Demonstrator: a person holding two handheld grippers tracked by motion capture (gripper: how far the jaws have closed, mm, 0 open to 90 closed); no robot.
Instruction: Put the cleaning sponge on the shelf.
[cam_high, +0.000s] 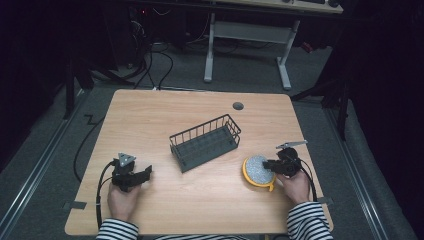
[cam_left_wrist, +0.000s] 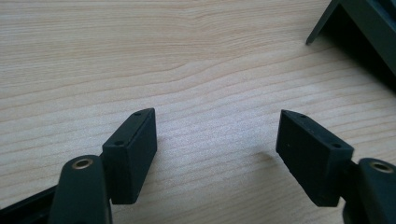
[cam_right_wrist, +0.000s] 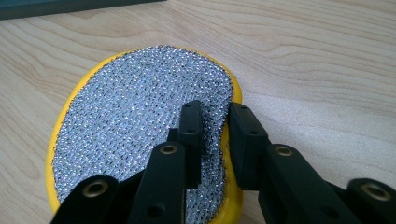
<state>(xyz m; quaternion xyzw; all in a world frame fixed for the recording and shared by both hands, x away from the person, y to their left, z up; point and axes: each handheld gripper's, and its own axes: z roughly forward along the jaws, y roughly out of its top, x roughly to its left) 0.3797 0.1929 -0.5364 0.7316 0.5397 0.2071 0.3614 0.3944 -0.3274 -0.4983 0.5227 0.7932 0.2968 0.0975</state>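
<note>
A round yellow sponge with a silver mesh face (cam_high: 257, 170) (cam_right_wrist: 135, 121) lies on the wooden table (cam_high: 200, 200) at the right. My right gripper (cam_high: 272, 167) (cam_right_wrist: 215, 135) is shut on the sponge's near right edge, its two pads pinching the rim. A dark wire basket (cam_high: 205, 141) stands in the middle of the table; its corner (cam_left_wrist: 359, 28) shows in the left gripper view. My left gripper (cam_high: 145, 174) (cam_left_wrist: 217, 154) rests low over bare wood at the front left, jaws wide apart with nothing between them.
A grey round cable port (cam_high: 238, 105) sits near the table's far edge. Behind the table stand a white desk frame (cam_high: 247, 45) and cables on the floor. Bare wood stretches between the basket and the front edge.
</note>
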